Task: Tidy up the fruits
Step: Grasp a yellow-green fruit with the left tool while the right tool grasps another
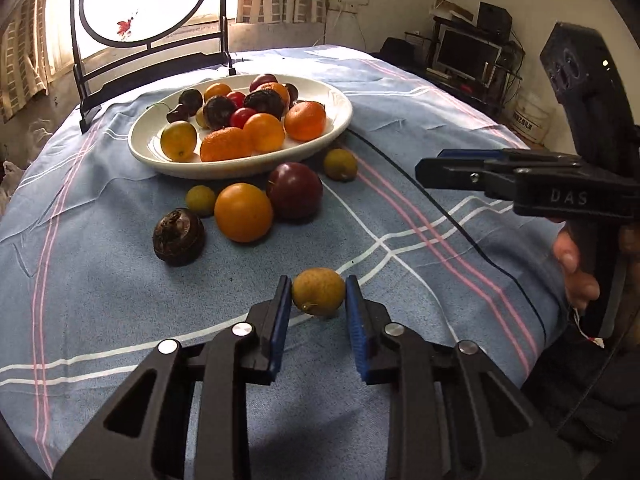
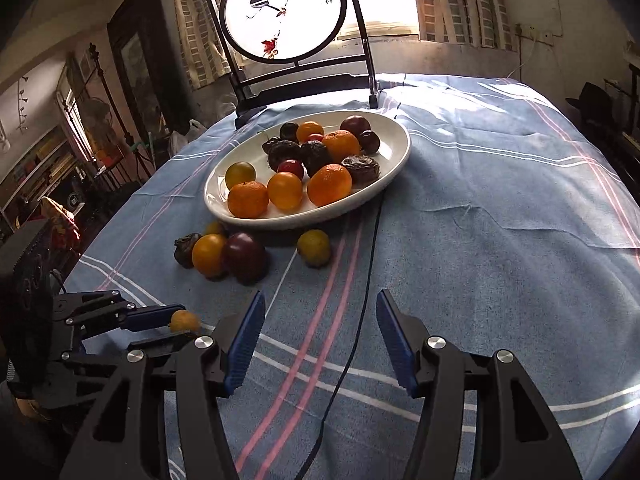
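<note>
Left gripper, left wrist view: blue pads clamped on a small tan-yellow fruit, low over the blue striped cloth, well short of the white plate. Plate already holds a heap of oranges, dark plums and red cherries. Five fruits lie loose on the cloth just in front of it — orange one, dark plum, brown wrinkled one, two small greenish ones.

Right wrist view: right gripper stands with jaws apart, nothing between them, above bare cloth and a black cable. Loose cluster sits ahead, near the plate rim.

Judgement: well under way — held fruit plus five still to plate.
</note>
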`<state>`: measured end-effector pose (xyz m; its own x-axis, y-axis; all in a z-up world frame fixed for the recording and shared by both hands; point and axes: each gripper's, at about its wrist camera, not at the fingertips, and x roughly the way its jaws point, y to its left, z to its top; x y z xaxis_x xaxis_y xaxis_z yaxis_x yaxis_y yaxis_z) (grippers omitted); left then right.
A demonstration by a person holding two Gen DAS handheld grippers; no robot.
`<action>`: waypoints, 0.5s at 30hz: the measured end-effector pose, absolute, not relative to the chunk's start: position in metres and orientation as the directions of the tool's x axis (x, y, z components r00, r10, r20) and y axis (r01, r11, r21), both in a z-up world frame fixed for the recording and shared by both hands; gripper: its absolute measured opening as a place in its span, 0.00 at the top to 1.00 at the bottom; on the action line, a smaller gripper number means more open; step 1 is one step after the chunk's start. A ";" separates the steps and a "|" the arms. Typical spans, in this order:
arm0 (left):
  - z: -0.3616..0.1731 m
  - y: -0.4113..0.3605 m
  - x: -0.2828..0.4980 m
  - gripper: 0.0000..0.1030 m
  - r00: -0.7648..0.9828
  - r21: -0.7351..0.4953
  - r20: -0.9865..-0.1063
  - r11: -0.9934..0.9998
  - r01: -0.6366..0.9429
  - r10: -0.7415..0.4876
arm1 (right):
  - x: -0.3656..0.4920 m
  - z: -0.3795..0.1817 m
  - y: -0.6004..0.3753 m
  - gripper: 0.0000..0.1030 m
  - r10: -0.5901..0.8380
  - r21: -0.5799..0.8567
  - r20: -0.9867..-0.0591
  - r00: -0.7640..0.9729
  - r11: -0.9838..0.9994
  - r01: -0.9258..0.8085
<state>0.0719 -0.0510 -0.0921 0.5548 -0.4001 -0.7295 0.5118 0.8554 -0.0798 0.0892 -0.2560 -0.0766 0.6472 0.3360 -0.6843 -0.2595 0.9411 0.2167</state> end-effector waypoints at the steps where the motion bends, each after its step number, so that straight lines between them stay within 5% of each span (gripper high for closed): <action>1: -0.088 -0.048 0.069 0.75 0.565 -0.087 -0.717 0.856 0.509 -0.409 | 0.094 -0.077 -0.254 0.44 0.338 0.217 -0.687 0.643 0.940 -0.263; 6: -0.070 -0.031 0.060 0.75 0.600 -0.103 -0.682 0.867 0.487 -0.418 | 0.123 -0.080 -0.226 0.46 0.271 0.106 -0.732 0.626 0.952 -0.287; 9: -0.068 -0.022 0.059 0.75 0.606 -0.108 -0.681 0.875 0.471 -0.411 | 0.144 -0.088 -0.210 0.62 0.204 0.022 -0.768 0.607 0.956 -0.294; 15: -0.073 -0.009 0.066 0.75 0.601 -0.132 -0.687 0.884 0.448 -0.408 | 0.164 -0.097 -0.194 0.71 0.188 0.004 -0.803 0.565 0.950 -0.311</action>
